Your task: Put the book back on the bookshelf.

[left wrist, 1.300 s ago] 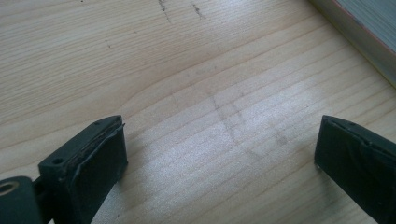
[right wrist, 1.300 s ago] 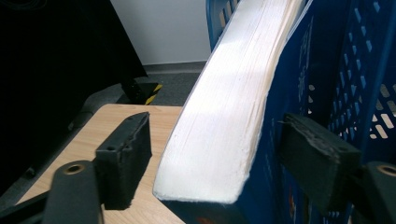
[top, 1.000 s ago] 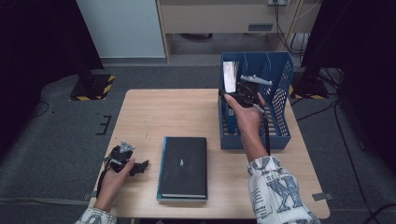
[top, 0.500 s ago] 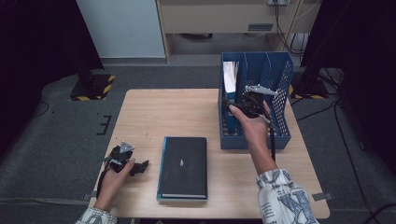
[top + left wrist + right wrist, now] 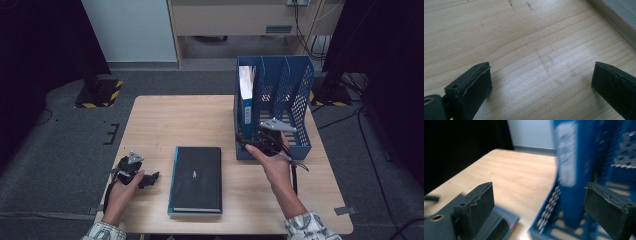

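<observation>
Right gripper [image 5: 250,144], in the high view, sits center-right against the blue file rack [image 5: 300,100] holding an upright blue binder [image 5: 246,95] in its leftmost slot, while its own view shows jaws just opening, spread, empty.

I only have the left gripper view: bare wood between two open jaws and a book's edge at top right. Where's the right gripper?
Observer: The right gripper is at the near left corner of the blue file rack, jaws apart with nothing between them; they have just been opening.
Operator: Anything in that rack?
Observer: One blue binder stands upright in its leftmost slot.
Operator: And the book beside me?
Observer: The black book lies flat and closed on the table, between both hands.
</observation>
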